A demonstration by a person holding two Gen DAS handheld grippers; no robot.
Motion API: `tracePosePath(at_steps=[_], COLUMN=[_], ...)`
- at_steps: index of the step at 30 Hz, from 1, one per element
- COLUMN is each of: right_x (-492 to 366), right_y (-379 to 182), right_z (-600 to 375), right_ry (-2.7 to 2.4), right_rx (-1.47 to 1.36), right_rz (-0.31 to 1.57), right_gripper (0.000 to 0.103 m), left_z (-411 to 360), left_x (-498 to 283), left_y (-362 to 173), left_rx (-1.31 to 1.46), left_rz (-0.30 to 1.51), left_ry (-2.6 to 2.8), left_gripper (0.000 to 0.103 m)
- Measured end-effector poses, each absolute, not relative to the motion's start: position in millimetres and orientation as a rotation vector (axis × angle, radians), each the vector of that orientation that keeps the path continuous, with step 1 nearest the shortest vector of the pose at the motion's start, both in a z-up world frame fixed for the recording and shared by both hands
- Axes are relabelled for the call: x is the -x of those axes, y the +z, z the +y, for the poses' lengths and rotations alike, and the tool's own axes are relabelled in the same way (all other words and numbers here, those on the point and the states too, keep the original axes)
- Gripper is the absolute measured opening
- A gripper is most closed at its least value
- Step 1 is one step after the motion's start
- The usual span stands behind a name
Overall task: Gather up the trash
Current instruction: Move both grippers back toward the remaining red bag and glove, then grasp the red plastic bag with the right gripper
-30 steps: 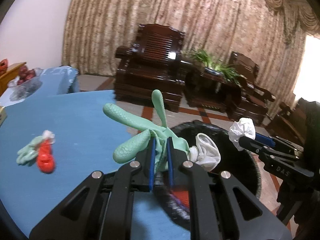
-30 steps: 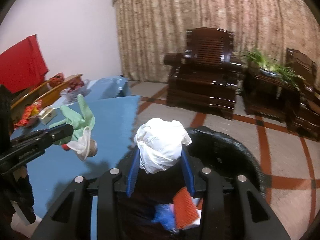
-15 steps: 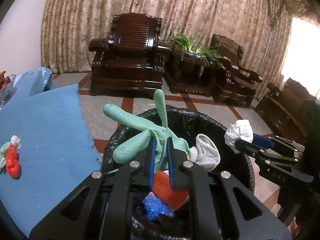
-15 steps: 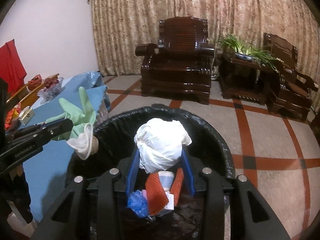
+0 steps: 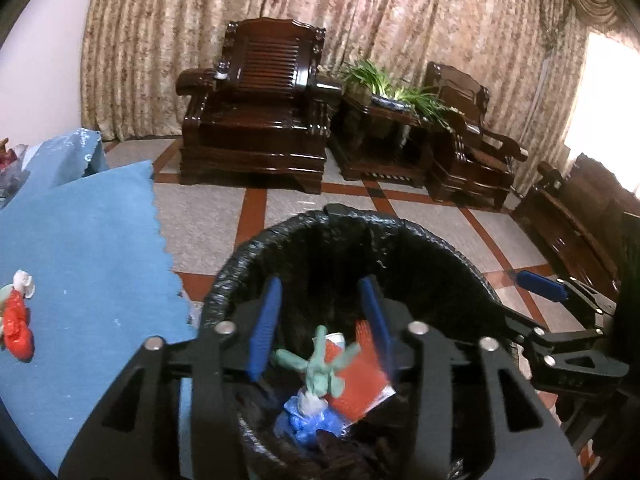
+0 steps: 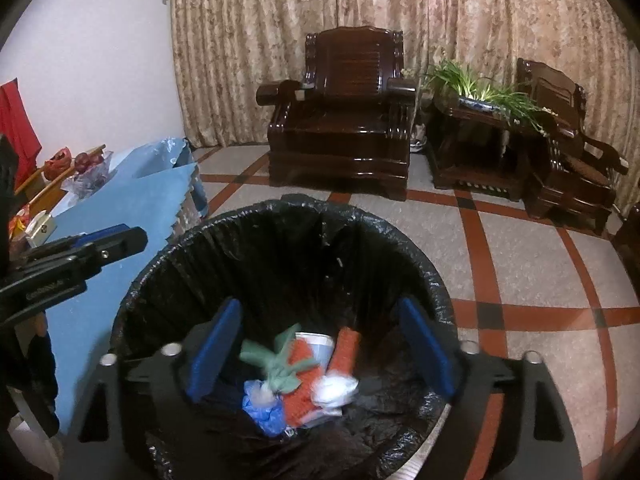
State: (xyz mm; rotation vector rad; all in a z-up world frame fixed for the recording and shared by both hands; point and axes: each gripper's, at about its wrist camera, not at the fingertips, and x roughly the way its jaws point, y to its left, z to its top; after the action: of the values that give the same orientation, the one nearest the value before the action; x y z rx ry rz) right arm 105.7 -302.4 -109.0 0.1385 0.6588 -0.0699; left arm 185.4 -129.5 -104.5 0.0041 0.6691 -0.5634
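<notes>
Tongs number two, both over one black-lined bin (image 6: 288, 240): the left tongs (image 5: 320, 320) and right tongs (image 6: 320, 344) are opening, nothing between their blue pads. Below them in the bin lie one green glove (image 6: 280, 364), one white wad (image 6: 334, 390), a blue scrap and red wrappers. Only the left view shows red trash (image 5: 16, 328) on the blue table (image 5: 80, 240), left of the left tongs. Bare floor surrounds the bin's far rim.
</notes>
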Motion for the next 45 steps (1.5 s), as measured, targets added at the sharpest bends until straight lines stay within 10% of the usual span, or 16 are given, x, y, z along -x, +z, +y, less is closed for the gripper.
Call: tracePosePath(at_steps=[10,45], right_x=[-112.2,-232.3], right_y=[-88.5,-104.7], right_z=[-271.9,1.9], right_ry=[0.006,0.429], right_rx=[-0.144,-0.017], right_rz=[0.611,0.656], right_gripper=[0.097,0.097], left_z=[-64.3,219.6], left_x=[-173.5,-171.6], left_y=[-85.3,-107.5], left_rx=[0.018,0.125], left_rz=[0.621,0.654], left_ry=[-0.434,0.121], left_gripper=[0.083,0.084])
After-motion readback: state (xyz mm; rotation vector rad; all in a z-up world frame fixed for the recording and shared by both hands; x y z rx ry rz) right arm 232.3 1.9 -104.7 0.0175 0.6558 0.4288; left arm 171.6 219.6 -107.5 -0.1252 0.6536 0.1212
